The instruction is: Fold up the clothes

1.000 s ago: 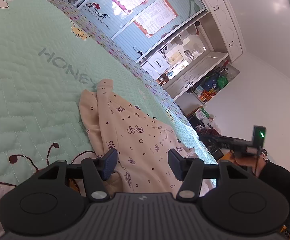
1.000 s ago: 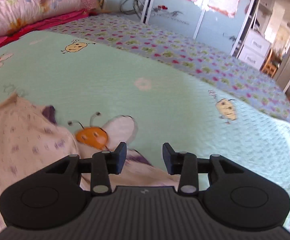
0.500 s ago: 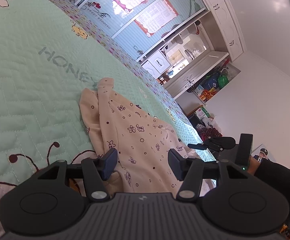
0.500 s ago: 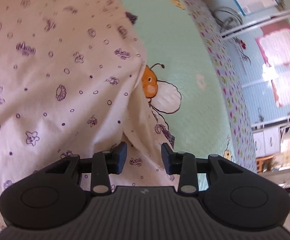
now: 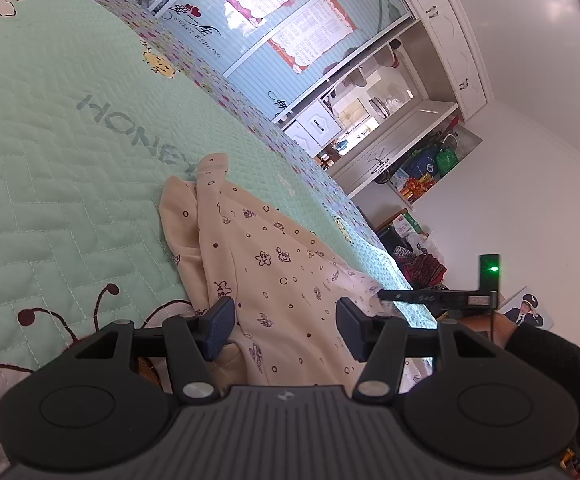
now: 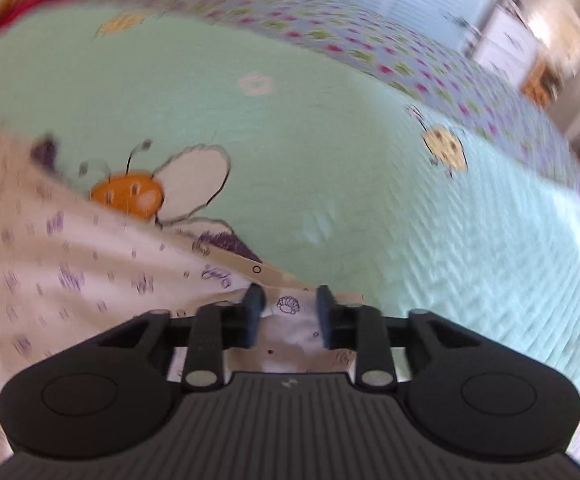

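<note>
Hovering over the cream printed garment [image 5: 273, 272] on the green quilted bed [image 5: 49, 152], the left gripper [image 5: 285, 328] has its fingers spread wide, empty. From the right wrist, blurred, the right gripper [image 6: 285, 316] straddles the garment's edge, fingers apart, not clamped.

The right wrist view is smeared by motion blur. The right gripper [image 6: 285, 318] has its jaws apart, with a fold of cream garment [image 6: 89, 248] printed with small purple figures lying between them; whether the pads touch the cloth cannot be told. The garment spreads to the left over a mint-green quilted bedspread [image 6: 330, 128]. An orange bee with white wings [image 6: 157, 188] shows just past the garment's edge, and a yellow bee [image 6: 446, 148] sits farther right.
</note>
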Motion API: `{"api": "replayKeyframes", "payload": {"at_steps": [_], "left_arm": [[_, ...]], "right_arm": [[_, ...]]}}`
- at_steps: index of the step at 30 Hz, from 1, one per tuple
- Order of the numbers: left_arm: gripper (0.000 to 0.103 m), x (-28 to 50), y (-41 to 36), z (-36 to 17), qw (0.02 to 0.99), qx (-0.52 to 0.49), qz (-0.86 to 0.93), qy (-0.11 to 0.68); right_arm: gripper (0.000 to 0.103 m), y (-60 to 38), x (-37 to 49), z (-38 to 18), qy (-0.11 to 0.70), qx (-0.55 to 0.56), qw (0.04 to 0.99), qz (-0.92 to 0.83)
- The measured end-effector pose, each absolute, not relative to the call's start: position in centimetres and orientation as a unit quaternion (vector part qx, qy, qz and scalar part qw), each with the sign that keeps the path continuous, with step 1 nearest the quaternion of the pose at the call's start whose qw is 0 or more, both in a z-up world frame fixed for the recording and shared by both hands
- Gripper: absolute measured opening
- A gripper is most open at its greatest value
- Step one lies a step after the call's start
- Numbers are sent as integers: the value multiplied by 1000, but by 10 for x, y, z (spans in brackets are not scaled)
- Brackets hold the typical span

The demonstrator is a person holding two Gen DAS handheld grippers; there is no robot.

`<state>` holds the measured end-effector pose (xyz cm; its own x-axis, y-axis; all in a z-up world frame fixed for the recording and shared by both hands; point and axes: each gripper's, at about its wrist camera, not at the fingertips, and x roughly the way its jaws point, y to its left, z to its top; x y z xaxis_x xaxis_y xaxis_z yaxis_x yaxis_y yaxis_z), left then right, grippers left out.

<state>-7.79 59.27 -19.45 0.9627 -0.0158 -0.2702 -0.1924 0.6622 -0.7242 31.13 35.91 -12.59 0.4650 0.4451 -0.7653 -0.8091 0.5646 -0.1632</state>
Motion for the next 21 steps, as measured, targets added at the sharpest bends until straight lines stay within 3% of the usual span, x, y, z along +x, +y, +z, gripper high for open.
{"api": "replayKeyframes", "payload": {"at_steps": [3,7,10,16,17,19,20,21], "left_arm": [[58,-78,593,-195,903,-408,49,128],[58,-78,593,-196,903,-408,49,128],[59,-78,593,-196,904,-405,50,129],[59,-77,593,-196,905,-403,51,129],[59,-77,593,-196,904,-403,50,129],[59,-77,594,-196,904,-404,50,129],[59,-77,594,-196,904,-404,50,129],[59,-77,594,-197,904,-405,49,129]], "right_arm": [[58,330,317,-115,350,-174,842,371],[59,285,339,-108,377,-31,859,345],[59,265,347,-115,393,15,856,335],[58,278,349,-133,416,2,847,332],[55,282,350,-136,420,-3,845,331],[36,289,350,-142,427,-13,841,331],[10,292,350,-145,431,-17,840,330],[4,294,350,-146,433,-20,839,329]]}}
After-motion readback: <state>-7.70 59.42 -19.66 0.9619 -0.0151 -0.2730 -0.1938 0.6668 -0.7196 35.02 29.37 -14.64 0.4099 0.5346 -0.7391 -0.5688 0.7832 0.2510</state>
